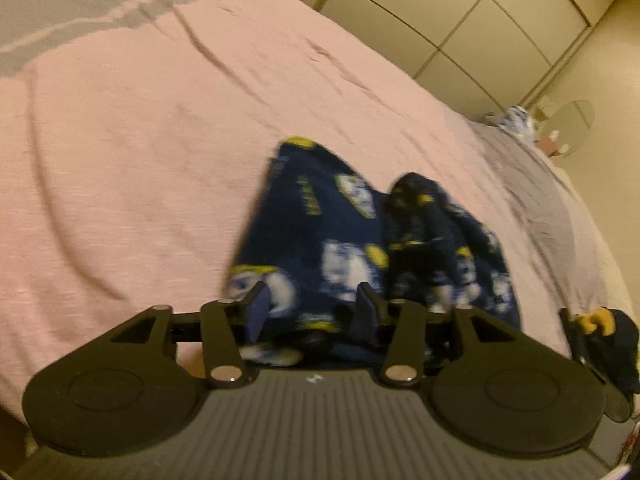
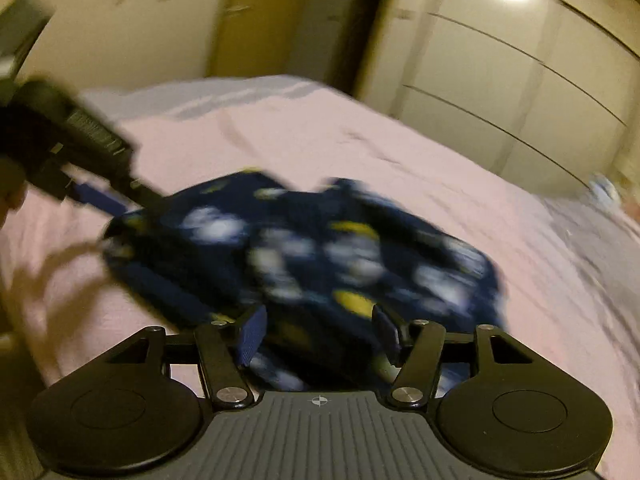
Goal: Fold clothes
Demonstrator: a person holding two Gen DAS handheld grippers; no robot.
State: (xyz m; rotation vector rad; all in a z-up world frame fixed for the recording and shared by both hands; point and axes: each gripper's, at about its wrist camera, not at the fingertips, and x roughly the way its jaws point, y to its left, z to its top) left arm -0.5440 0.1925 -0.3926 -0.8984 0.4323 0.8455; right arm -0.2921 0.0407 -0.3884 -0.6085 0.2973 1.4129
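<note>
A navy garment [image 1: 344, 232] with white and yellow prints lies bunched on the pink bedspread [image 1: 140, 140]. It also shows in the right wrist view [image 2: 304, 248], blurred. My left gripper [image 1: 310, 312] has its jaws apart, with the garment's near edge between them. My right gripper [image 2: 320, 332] has its jaws apart too, with the cloth between and under them. In the right wrist view the left gripper [image 2: 108, 196] reaches the garment's far left corner. In the left wrist view the right gripper's body [image 1: 600, 344] shows at the right edge.
The pink bedspread [image 2: 400, 160] has a grey band at its far end [image 1: 80, 12] and a grey side at right [image 1: 532, 184]. Cream wardrobe doors [image 1: 460, 12] stand beyond the bed. Small items sit on a round stand [image 1: 560, 128] at far right.
</note>
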